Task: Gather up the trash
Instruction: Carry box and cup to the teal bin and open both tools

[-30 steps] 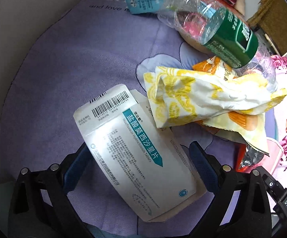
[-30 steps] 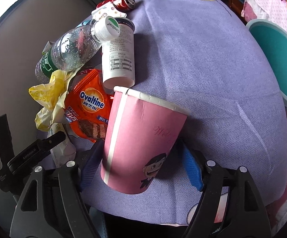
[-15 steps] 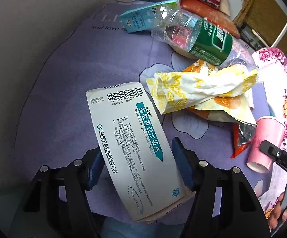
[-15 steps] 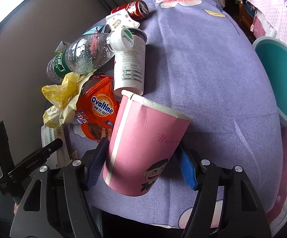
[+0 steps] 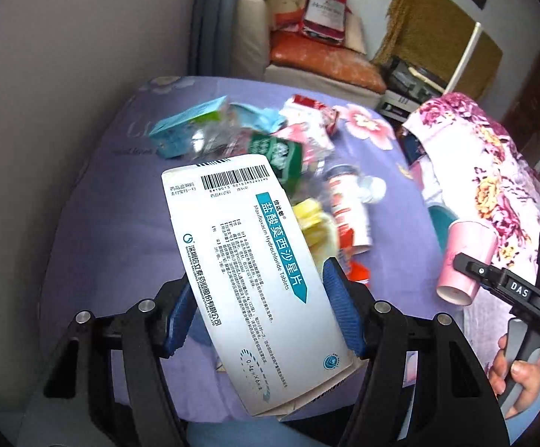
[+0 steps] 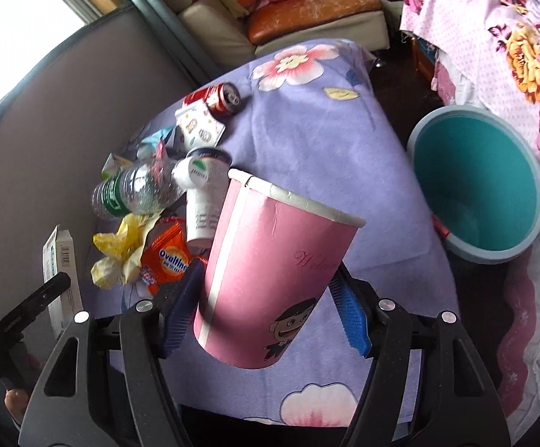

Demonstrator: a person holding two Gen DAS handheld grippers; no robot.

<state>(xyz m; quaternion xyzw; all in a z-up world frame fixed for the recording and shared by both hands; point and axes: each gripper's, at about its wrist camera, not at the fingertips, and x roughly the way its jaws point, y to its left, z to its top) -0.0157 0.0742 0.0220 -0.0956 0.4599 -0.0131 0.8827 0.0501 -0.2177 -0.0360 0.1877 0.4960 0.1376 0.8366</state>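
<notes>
Left gripper clamps a flat white cardboard medicine box; right gripper clamps a pink paper cup above the purple floral cloth.

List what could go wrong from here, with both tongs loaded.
1. The medicine box is pinched only near its lower end by the left tongs and sits tilted, so it may pivot or slip out.
2. The pink cup in the right tongs could crush.
3. The teal bin sits beyond the bed's edge; a drop might miss.

Purple floral cloth, cream sofa with orange cushion, pink floral bedspread
</notes>
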